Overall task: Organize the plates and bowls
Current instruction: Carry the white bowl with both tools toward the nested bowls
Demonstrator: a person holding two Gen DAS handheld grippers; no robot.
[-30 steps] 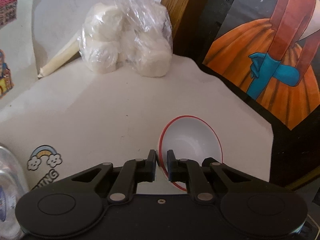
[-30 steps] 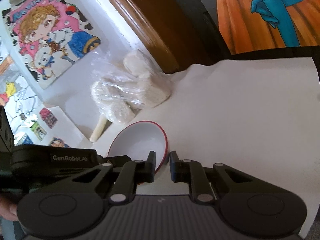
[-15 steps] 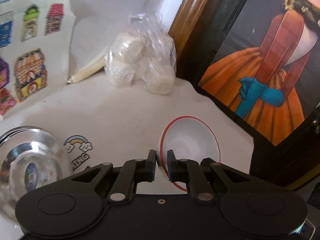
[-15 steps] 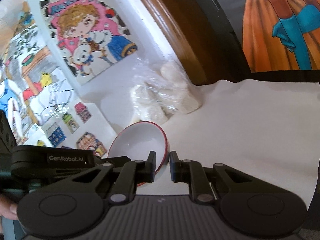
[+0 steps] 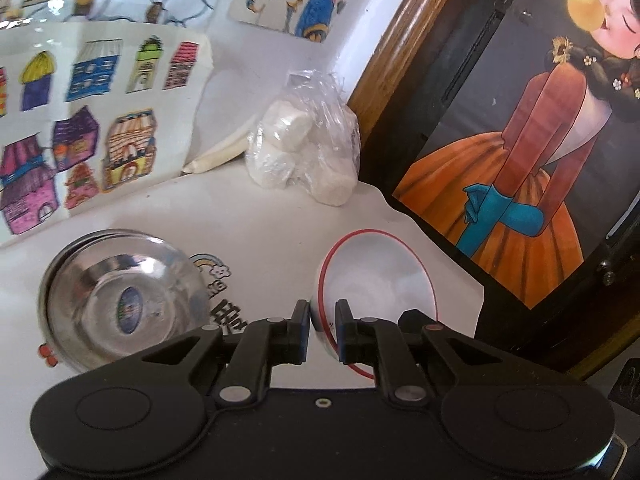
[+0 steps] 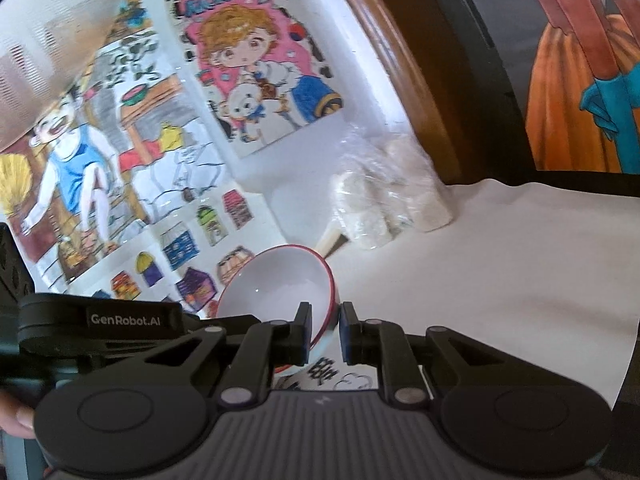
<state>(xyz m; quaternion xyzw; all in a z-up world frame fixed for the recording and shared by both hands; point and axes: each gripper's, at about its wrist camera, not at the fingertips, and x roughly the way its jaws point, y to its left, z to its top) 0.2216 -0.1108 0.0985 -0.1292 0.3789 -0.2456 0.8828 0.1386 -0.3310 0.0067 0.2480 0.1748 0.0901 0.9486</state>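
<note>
A white bowl with a red rim (image 5: 376,276) was gripped from both sides above the white table covering (image 5: 280,216): its rim was clamped between the jaws of the left gripper (image 5: 323,320) and, on the opposite side, between the jaws of the right gripper (image 6: 325,326), so that the bowl was held tilted. A stainless steel bowl (image 5: 120,300) was seen resting on the covering to the left of the red-rimmed bowl. A clear plastic bag of white lumps (image 5: 308,152) lay beyond the red-rimmed bowl, against the wall.
</note>
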